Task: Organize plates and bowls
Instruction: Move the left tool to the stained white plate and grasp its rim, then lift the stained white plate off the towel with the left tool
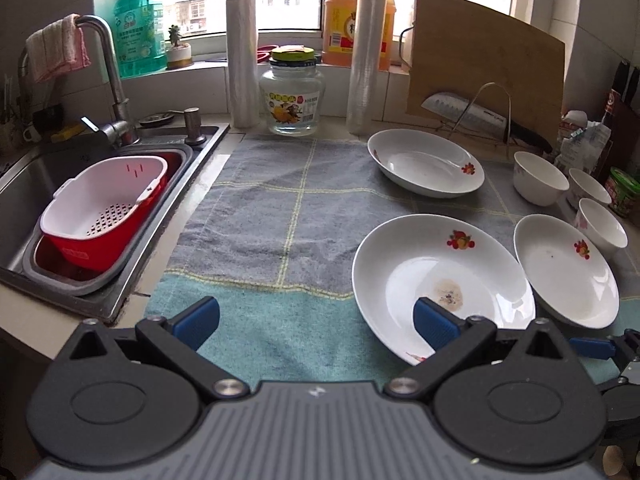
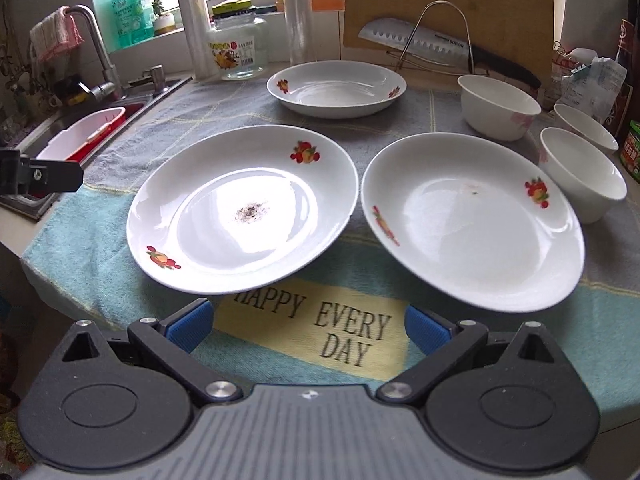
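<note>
Three white plates with fruit prints lie on a grey-green towel [image 1: 280, 216]: a stained one [image 1: 440, 280] [image 2: 244, 208], one to its right [image 1: 566, 272] [image 2: 472, 220], and a far one [image 1: 426, 166] [image 2: 336, 88]. Three white bowls [image 1: 540, 178] [image 2: 498, 108] stand at the right. My left gripper [image 1: 316, 320] is open and empty, its right finger over the stained plate's near rim. My right gripper [image 2: 308, 326] is open and empty, above the towel's text just in front of both near plates.
A steel sink [image 1: 60, 184] with a red-and-white colander [image 1: 104, 204] is at the left. A glass jar [image 1: 291, 94], plastic rolls, an oil bottle, a cutting board [image 1: 486, 64] and a knife [image 2: 432, 46] on a rack line the back. Packets and a jar crowd the right edge.
</note>
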Demonstrator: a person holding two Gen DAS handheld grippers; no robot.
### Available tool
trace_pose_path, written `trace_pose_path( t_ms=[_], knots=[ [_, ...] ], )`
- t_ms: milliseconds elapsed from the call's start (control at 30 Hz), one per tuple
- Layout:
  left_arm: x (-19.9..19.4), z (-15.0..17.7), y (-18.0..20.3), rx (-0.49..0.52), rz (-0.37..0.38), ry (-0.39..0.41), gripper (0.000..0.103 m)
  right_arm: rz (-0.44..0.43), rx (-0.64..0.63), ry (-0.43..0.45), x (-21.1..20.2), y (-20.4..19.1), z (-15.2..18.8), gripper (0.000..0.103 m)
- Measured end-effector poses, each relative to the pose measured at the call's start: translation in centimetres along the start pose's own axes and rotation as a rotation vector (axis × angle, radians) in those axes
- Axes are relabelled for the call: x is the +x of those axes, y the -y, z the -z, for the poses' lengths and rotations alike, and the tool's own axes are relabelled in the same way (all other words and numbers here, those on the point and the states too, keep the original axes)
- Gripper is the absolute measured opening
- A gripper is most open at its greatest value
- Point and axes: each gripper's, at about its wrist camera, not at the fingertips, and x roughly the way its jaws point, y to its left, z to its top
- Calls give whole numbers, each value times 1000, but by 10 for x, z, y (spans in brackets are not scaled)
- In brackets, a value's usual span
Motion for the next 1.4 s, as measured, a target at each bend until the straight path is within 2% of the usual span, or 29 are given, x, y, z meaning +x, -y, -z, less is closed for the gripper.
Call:
trace_pose_path(
  t_ms=[167,400,633,833,1067,1167,1400],
  knots=[
    [19,-10,-10,54,60,-19,102,50,-31,7,13,-22,0,103],
    [45,-25,-15,145,151,-43,102,66,-77,25,28,-39,-2,103],
    [71,-41,-8,232,267,-79,102,15,-118,41,34,-44,-6,103],
    [95,-51,10,252,360,-134,102,-30,-164,59,36,-40,-6,103],
    [117,-53,33,267,376,-199,102,-97,-230,96,39,-31,-5,103],
    [127,-50,38,279,389,-257,102,-108,-240,115,39,-29,-3,103],
    [137,-45,40,314,402,-303,102,-115,-244,136,38,-27,0,103]
  ],
)
